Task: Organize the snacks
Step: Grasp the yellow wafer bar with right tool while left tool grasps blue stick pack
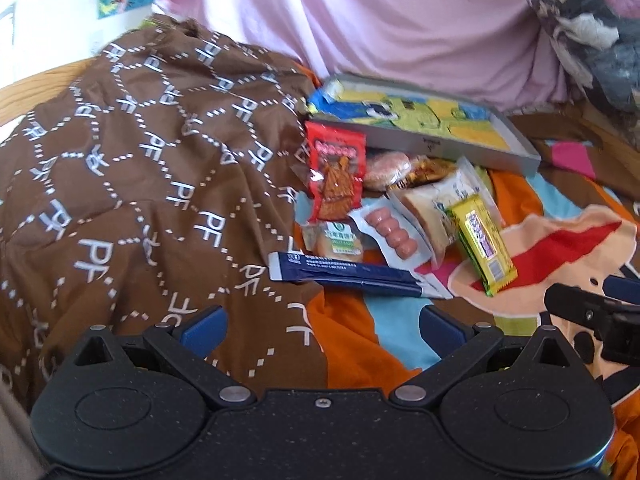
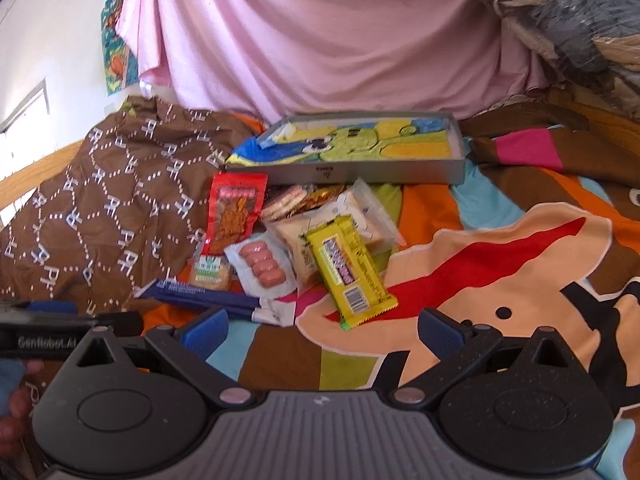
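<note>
I have both grippers hovering over a bed covered by a cartoon-print bedspread (image 2: 500, 264), and neither holds anything. The left gripper (image 1: 322, 326) has its blue pads spread wide, and the right gripper (image 2: 322, 326) is spread just as wide.

The snacks lie in 1 loose heap near the middle of the bedspread, just in front of a shallow grey tray (image 2: 360, 172) whose long axis runs left to right across my view; its floor carries a yellow, green and blue cartoon picture. The yellow candy bar (image 2: 350, 270) lies on top of the heap, long axis running from far-left to near-right, its near end pointing toward the right gripper. It overlaps a clear-wrapped bread slice (image 2: 344, 220). Beside it, a clear pack of 4 small pink sausages (image 2: 262, 266) runs along almost the same diagonal. The red packet of spicy strips (image 2: 234, 212) stands nearly upright in my view, its top toward the tray. A small green-labelled cake (image 2: 210, 272) sits at its near end, and round cookies (image 2: 286, 202) lie just under the tray's front wall. The dark blue sachet (image 2: 208, 298) lies flattest and nearest, long axis left to right.

A crumpled brown monogram cloth (image 1: 132, 184) is heaped against the left side of the heap, touching the red packet. A pink curtain (image 2: 320, 40) hangs behind the tray.
</note>
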Demonstrator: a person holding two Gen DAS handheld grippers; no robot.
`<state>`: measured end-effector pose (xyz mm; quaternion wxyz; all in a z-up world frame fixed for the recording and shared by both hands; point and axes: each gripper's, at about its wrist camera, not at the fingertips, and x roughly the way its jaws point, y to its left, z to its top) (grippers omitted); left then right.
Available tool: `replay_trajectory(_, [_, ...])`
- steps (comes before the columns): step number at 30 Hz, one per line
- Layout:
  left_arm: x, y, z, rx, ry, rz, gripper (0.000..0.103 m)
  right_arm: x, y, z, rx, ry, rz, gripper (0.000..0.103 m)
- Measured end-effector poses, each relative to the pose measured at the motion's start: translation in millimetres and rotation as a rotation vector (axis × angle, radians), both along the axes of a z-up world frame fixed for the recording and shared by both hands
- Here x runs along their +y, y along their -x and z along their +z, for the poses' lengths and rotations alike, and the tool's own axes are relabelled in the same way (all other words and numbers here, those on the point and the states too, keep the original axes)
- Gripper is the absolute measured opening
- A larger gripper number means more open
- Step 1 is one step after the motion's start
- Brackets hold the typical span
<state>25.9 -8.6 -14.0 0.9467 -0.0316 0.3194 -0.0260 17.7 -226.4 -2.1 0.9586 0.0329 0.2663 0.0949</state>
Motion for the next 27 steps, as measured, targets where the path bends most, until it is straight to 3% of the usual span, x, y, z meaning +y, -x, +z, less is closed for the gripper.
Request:
replay_trajectory(3, [-2.1, -15.4, 3.7, 0.017, -0.042, -0.038, 0.101, 2.9, -3.8, -2.7, 0.018, 0.043, 0.066, 0.103])
replay_trajectory(7, [-6.3, -37.6, 11.2, -0.007, -0.105, -0.131, 0.101, 9.5, -3.5, -3.1, -0.035, 0.151, 0.146, 0.103])
replay_trajectory(11, [-12.7, -67.8, 12.0, -0.007, -0.158, -0.282, 0.101, 13.2, -17.8, -2.3, -0.010, 0.175, 0.202, 0.103])
replay_trajectory(14, [-14.1, -98.1, 5.7, 0.077, -0.105, -0.450, 0.097, 13.1, -35.1, -5.3, 0.031, 0.172, 0.243, 0.103])
replay_trajectory(16, [-11.7, -108.3, 2.4, 0.094, -0.054, -0.512, 0.097, 11.7, -45.6, -8.6, 0.055, 0.159, 0.265, 0.103])
replay_trajectory(21, [-13.7, -125.6, -9.2, 0.088, -0.086, -0.589, 0.097, 12.9, -65.3, -17.2, 0.071, 0.193, 0.232, 0.103])
replay_trajectory(27, [-9.0, -133.8, -17.0, 0.079, -0.150, -0.657, 0.097, 17.2, -84.1, -28.3, 0.055, 0.259, 0.105, 0.103])
